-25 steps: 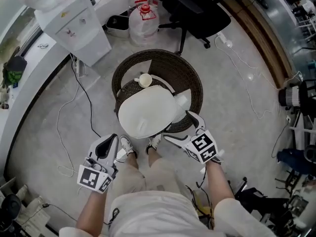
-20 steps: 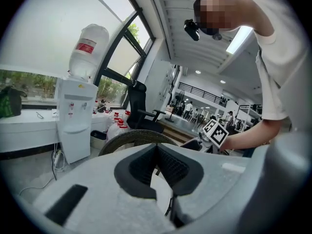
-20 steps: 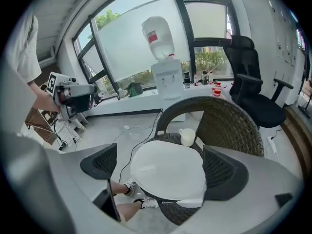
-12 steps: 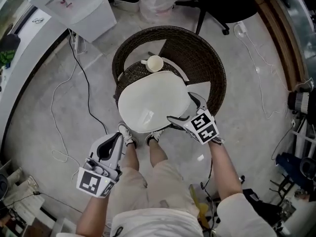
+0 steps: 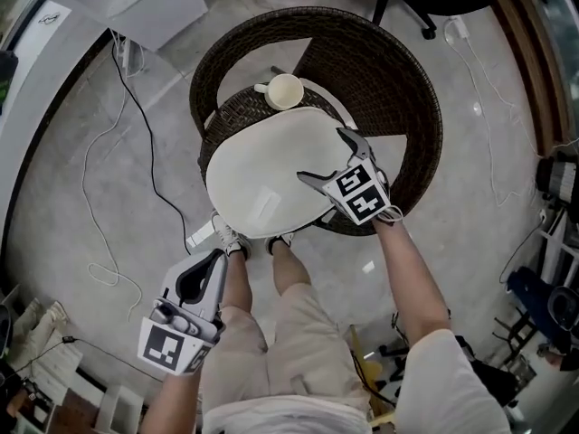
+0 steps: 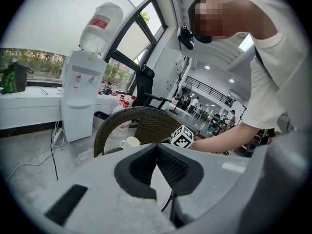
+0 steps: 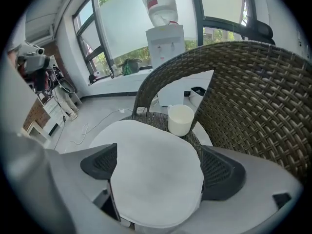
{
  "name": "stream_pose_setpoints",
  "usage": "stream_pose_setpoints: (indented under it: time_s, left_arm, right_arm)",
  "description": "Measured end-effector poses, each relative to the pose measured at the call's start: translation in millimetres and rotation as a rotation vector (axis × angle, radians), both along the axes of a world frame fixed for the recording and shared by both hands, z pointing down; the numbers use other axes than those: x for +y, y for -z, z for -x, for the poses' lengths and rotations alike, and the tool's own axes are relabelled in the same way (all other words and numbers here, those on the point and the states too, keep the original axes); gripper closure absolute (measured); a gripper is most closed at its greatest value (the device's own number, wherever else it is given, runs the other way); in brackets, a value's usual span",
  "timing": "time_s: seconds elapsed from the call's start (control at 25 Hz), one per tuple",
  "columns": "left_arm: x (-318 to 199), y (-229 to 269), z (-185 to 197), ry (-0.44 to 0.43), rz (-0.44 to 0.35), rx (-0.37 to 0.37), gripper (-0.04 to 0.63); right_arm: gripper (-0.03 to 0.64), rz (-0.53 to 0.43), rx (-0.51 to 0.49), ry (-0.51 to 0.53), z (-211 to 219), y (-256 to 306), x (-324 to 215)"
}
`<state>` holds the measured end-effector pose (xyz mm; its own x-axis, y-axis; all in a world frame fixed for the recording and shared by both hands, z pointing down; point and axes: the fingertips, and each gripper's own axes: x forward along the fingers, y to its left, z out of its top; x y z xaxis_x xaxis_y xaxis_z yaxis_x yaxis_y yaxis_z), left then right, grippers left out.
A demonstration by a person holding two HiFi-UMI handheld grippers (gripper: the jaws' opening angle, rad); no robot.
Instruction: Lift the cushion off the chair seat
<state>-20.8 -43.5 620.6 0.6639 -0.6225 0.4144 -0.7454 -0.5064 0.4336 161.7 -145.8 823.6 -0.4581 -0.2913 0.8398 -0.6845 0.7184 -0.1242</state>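
In the head view, a black cable (image 5: 136,134) is seen trailing over the grey floor at the left of the frame. The left gripper (image 5: 215,259) is held at the lower left, beside the person's leg and well apart from the chair. In the left gripper view its jaws are seen pressed together, with nothing between them (image 6: 156,150). A water dispenser (image 6: 80,96) is recorded at the left of that view.

The white round cushion (image 5: 262,174) is found lying on the seat of the wicker chair (image 5: 398,89), at the centre of the frame. A white cup (image 5: 284,90) stands on the seat just beyond the cushion's far edge.

The right gripper (image 5: 324,156) is placed over the cushion's right part. In the right gripper view its jaws are held wide apart (image 7: 158,167), with the cushion (image 7: 151,150) lying between them. Whether the pads press on it cannot be told. The cup (image 7: 180,119) is seen beyond, and the woven backrest (image 7: 253,91) fills the right of that view.
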Motion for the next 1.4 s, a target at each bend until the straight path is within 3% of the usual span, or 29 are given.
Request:
stream_pose_setpoints:
  time_s: [0.28, 0.48, 0.8, 1.4]
  left_arm:
    - [-21, -14, 18, 0.067, -0.003, -0.023, 0.58]
    - [-20, -18, 19, 0.102, 0.018, -0.024, 0.58]
    - [-13, -28, 19, 0.138, 0.057, -0.025, 0.58]
    - [-15, -50, 42, 0.202, 0.077, -0.04, 0.58]
  right_arm:
    - [0.08, 0.015, 0.097, 0.103, 2, -38, -25]
    - [0.08, 0.099, 0.047, -0.003, 1, -68, -46]
    - [0.08, 0.185, 0.153, 0.075, -10, -113, -61]
    - [0.081, 0.335, 0.247, -0.025, -25, -160, -55]
